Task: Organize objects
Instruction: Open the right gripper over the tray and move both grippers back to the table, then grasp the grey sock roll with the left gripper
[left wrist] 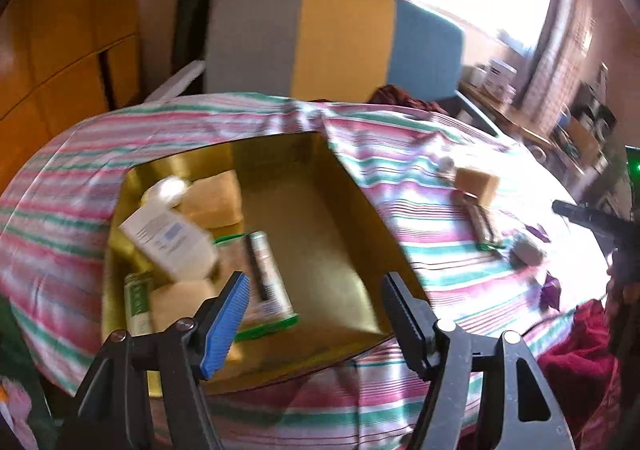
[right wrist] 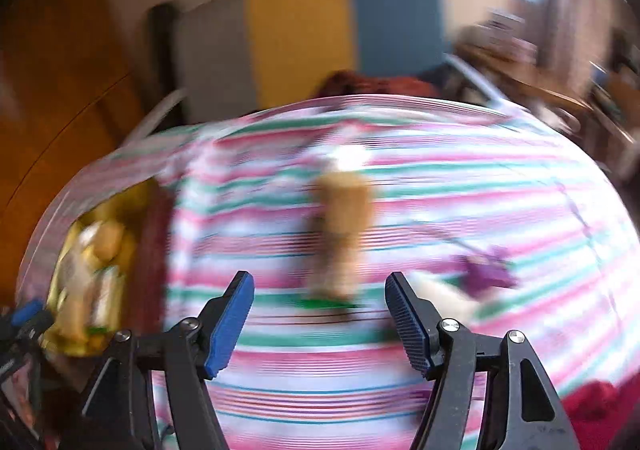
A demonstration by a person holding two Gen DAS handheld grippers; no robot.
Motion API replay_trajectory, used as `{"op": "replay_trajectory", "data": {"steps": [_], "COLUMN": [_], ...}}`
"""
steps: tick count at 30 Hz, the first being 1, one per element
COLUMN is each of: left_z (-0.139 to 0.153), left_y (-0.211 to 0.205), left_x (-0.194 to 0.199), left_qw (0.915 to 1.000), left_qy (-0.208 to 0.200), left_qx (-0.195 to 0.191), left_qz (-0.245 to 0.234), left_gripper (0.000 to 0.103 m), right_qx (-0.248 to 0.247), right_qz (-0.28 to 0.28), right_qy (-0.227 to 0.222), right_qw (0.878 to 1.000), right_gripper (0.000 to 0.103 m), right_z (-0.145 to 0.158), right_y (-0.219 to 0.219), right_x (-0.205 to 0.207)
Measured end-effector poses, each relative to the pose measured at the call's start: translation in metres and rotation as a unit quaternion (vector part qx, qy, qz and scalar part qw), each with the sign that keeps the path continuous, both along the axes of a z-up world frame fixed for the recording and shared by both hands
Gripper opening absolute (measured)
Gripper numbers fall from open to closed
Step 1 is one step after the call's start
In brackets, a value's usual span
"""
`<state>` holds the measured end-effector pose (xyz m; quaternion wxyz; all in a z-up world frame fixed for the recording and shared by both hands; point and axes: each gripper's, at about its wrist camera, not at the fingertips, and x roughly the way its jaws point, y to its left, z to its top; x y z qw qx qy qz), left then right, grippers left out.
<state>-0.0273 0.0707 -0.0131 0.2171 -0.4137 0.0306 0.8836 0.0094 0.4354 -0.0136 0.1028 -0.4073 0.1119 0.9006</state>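
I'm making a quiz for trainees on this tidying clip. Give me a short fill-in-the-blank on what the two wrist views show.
1. The gold box sits on a cloth patterned with ____.
2. The white bottle lies ____ the gold box.
3. Between the left gripper's fingers there is ____.
4. The tan block rests on the cloth, ____ the box.

Missing words: stripes; inside; nothing; outside

A gold box (left wrist: 304, 177) lies open on the striped cloth (left wrist: 420, 177), holding sponges (left wrist: 216, 195), a white carton (left wrist: 172, 242) and a packet (left wrist: 264, 282); another sponge (left wrist: 478, 179) lies outside.
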Motion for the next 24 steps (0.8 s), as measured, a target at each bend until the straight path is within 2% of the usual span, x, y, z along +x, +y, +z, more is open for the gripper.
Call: {"op": "replay_trajectory", "data": {"steps": [2,6,11,13,19,24], "left_z": [0.003,0.003,-0.010,-0.014,-0.027,-0.033], "left_y": [0.016,0.051,0.104,0.126,0.197,0.251], "left_x": [0.001,0.002,-0.001,-0.002,0.004,0.010], "left_qw": [0.9998,0.9971,0.9893,0.9853,0.9672,0.9526], "left_qy": [0.004,0.001,-0.036,-0.041,-0.064,-0.070], "left_qx": [-0.004,-0.007,-0.007,-0.012,-0.015,-0.019], "left_qz": [-0.021,-0.075,-0.141,-0.165,-0.245,-0.295], "left_gripper": [0.069,0.069,0.063,0.063,0.063,0.063], "right_qx": [0.000,-0.021,-0.084,-0.097,-0.104,-0.126], "right_qz": [-0.046,-0.148,-0.216,-0.217,-0.209,-0.222], "right_qy": [0.003,0.010,0.020,0.055,0.091,0.117], "right_qw": [0.999,0.989,0.973,0.970,0.968,0.960], "right_gripper": [0.071,0.072,0.073,0.073,0.076,0.081], "right_z": [0.001,-0.008,-0.031,-0.025,-0.020,-0.020], "right_y": [0.031,0.095,0.135,0.138,0.137,0.144], "right_x": [0.013,0.041,0.065,0.070,0.073,0.081]}}
